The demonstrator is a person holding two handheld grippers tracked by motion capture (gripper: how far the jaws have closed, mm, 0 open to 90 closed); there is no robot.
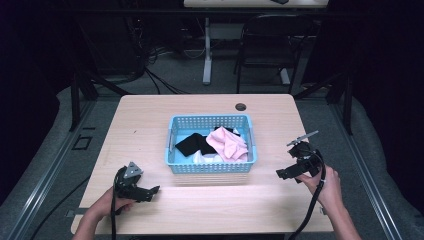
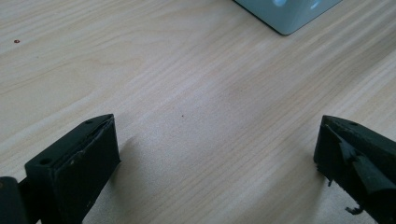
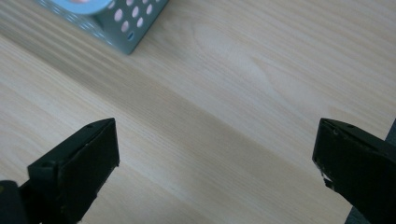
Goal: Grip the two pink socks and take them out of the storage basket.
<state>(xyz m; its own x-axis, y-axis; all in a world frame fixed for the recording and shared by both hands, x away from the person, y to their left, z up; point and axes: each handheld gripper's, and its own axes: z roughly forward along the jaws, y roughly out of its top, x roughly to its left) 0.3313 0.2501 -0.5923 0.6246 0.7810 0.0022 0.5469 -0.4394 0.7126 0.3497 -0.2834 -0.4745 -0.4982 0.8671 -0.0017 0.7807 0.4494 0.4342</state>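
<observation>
A light blue perforated basket (image 1: pixel 210 167) sits at the middle of the wooden table (image 1: pixel 150 115). Inside lie a pink garment (image 1: pixel 227 142), a black garment (image 1: pixel 192 144) and some white cloth (image 1: pixel 206 159). My left gripper (image 1: pixel 150 192) rests low over the table's front left, open, with bare wood between its jaws; it stands apart from the basket, whose corner (image 2: pixel 289 18) shows at the top of the left gripper view. My right gripper (image 1: pixel 282 173) hovers to the right of the basket, open and holding nothing; the basket's corner (image 3: pixel 126 23) shows at the top left of the right gripper view.
A round cable hole (image 1: pixel 240 107) sits near the table's far edge. Beyond the table stand a black chair (image 1: pixel 270 45) and a white desk leg (image 1: pixel 207 55), with cables on the floor. Bare wood surrounds the basket on all sides.
</observation>
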